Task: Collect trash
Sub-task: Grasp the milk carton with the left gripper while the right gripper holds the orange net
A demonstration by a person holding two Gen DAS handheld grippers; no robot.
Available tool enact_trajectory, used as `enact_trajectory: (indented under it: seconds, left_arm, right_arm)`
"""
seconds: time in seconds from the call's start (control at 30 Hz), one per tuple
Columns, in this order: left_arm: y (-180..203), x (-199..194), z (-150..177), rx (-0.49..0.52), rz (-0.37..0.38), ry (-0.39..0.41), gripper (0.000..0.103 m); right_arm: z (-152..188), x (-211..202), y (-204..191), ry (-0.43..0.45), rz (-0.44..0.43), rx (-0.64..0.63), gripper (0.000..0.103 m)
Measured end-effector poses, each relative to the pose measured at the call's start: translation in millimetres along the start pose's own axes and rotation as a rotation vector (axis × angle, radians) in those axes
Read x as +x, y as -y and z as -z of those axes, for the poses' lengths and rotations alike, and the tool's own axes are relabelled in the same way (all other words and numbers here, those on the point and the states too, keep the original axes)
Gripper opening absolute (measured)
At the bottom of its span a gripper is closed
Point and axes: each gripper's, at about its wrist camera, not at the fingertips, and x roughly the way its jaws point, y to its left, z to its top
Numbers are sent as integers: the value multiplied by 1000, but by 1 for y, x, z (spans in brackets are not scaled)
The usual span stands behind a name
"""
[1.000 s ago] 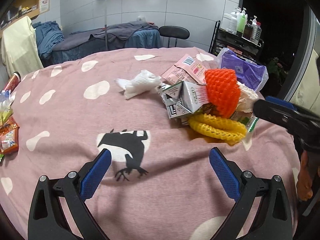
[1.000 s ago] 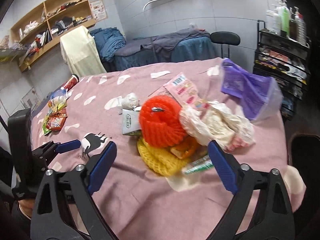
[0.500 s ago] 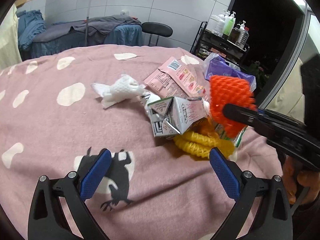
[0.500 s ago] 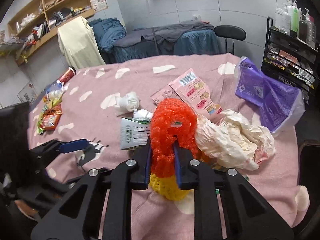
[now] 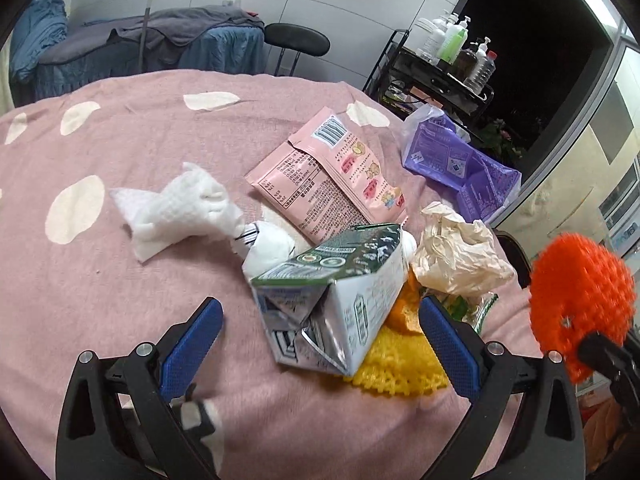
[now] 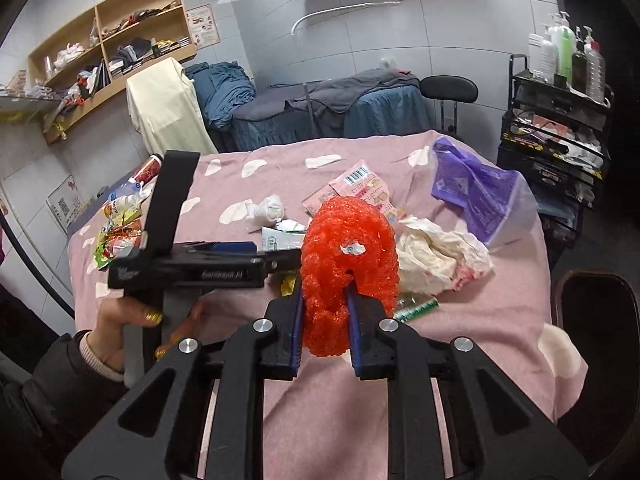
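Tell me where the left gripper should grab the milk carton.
Grip the milk carton across its flat side walls, coming from above and in front. It lies tipped on the yellow foam net, crumpled end toward the open left gripper.

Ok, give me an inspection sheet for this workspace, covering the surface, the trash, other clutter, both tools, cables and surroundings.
Surface: pink spotted blanket over the table.
Job's things: orange foam fruit net lifted; crushed milk carton, yellow foam net, white crumpled tissue, pink snack wrapper, cream crumpled paper, purple plastic bag lying on the blanket.
Clutter: snack packets at the far left edge.
Tools: right tool shut on the orange net; left tool open, at the carton.
Cables: nothing seen.
Surroundings: black wire rack with bottles, wooden wall shelves, black stool.
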Motion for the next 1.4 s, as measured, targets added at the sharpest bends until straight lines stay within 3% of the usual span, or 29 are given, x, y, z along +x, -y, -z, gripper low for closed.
enact_trajectory:
  seconds: [0.13, 0.27, 0.5, 0.63, 1.0, 1.4]
  left_arm:
    - [5, 6, -1, -1, 34, -5, 92]
    - [13, 12, 0, 29, 21, -22, 68]
    - [25, -9, 8, 45, 35, 38, 52]
    - [38, -30, 17, 62, -30, 103, 50]
    - [53, -96, 48, 15, -93, 271, 49]
    - [92, -123, 69, 42, -38, 350, 48]
  right_arm:
    - [10, -7, 9, 1, 23, 14, 19]
    - [18, -11, 19, 0, 32, 46, 19]
    - [27, -18, 32, 7, 44, 83, 19]
    - [32, -24, 39, 19, 48, 96, 19]
    - [46, -42, 55, 55, 90, 112, 19]
    - [62, -71, 84, 109, 201, 145, 19]
